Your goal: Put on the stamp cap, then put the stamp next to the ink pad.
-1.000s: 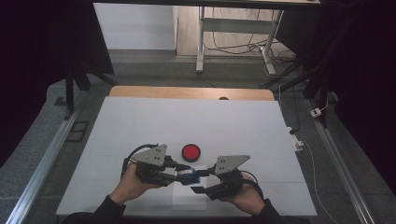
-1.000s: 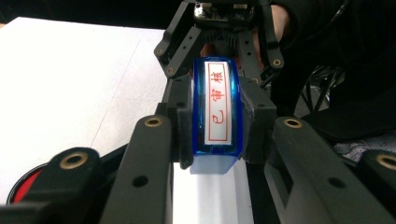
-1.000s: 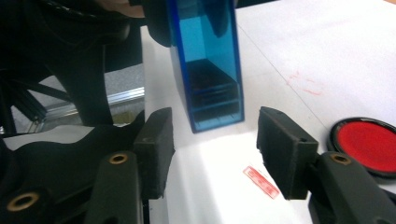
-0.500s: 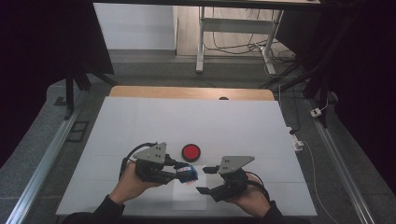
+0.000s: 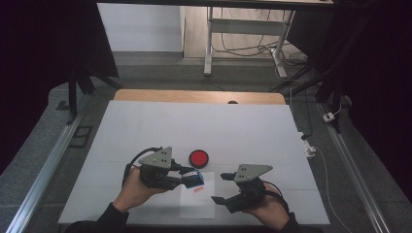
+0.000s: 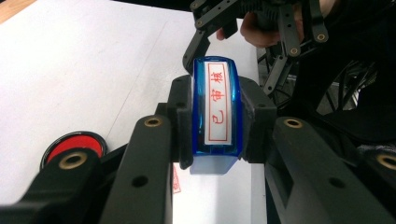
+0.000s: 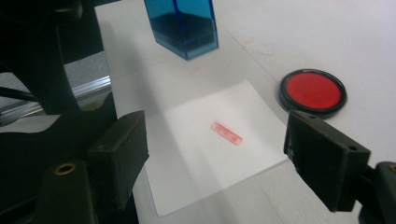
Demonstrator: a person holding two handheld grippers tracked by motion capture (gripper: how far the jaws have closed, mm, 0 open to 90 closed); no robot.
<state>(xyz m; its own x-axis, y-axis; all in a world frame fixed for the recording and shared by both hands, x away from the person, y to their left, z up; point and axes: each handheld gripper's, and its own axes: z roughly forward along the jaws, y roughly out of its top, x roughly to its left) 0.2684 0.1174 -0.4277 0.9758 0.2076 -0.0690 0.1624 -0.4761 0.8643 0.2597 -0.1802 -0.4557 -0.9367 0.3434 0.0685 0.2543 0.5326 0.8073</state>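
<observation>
My left gripper (image 5: 191,179) is shut on a blue transparent stamp (image 5: 196,178), and its pads press the stamp's two sides. The stamp (image 6: 217,107) carries a white label with red characters and hangs a little above the table. Below it lies a white paper sheet (image 7: 210,144) with a small red imprint (image 7: 226,133). My right gripper (image 5: 221,187) stands to the right of the stamp, apart from it. Its jaws have just been opening and nothing is between them (image 7: 215,158). The stamp (image 7: 184,25) hangs ahead of these jaws.
A round red ink pad (image 5: 198,158) in a black case sits just behind the paper sheet (image 5: 197,206), also seen as the ink pad (image 7: 313,91). The white table top (image 5: 233,126) has a wooden strip along its far edge. Metal rails run along both sides.
My right gripper has drawn back to the right, away from the stamp, and its jaws have spread apart. The left gripper has kept still with the stamp in it.
</observation>
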